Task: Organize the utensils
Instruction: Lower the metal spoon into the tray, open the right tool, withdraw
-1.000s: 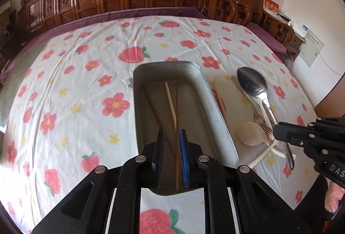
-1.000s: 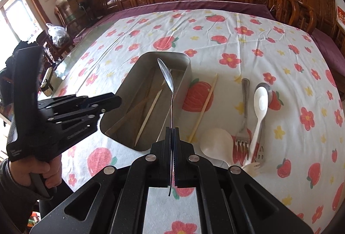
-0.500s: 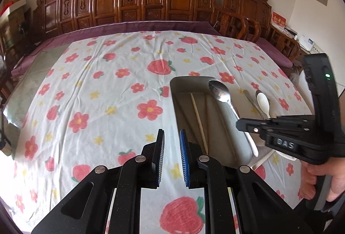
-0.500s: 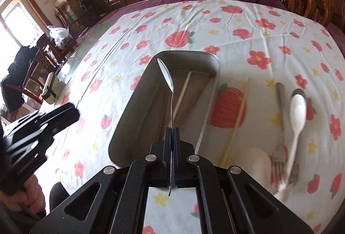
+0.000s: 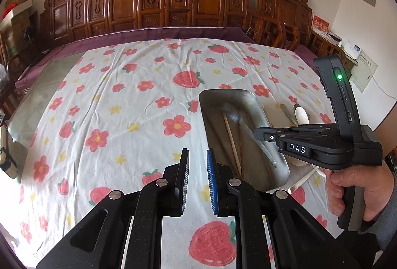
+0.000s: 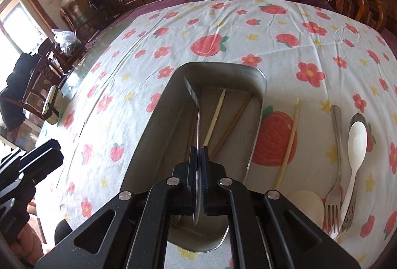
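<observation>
Floral-clothed desk (image 6: 285, 28): a metal spoon (image 6: 198, 125) is being lowered into the steel tray (image 6: 260, 105).
Its stiff, slippery handle is being released by the opening right hand-held gripper (image 6: 199, 164); the left hand-held gripper (image 5: 197, 179) is being held slightly open, empty.

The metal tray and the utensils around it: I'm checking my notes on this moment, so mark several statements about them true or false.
1. The metal tray holds chopsticks. True.
2. The right tool is empty. False: a metal spoon sits between its opening jaws, over the tray.
3. A fork lies on the tablecloth. True.
4. The white spoon is in the tray. False: it lies outside, beside the fork.
5. The left tool grips a chopstick. False: it holds nothing.
</observation>
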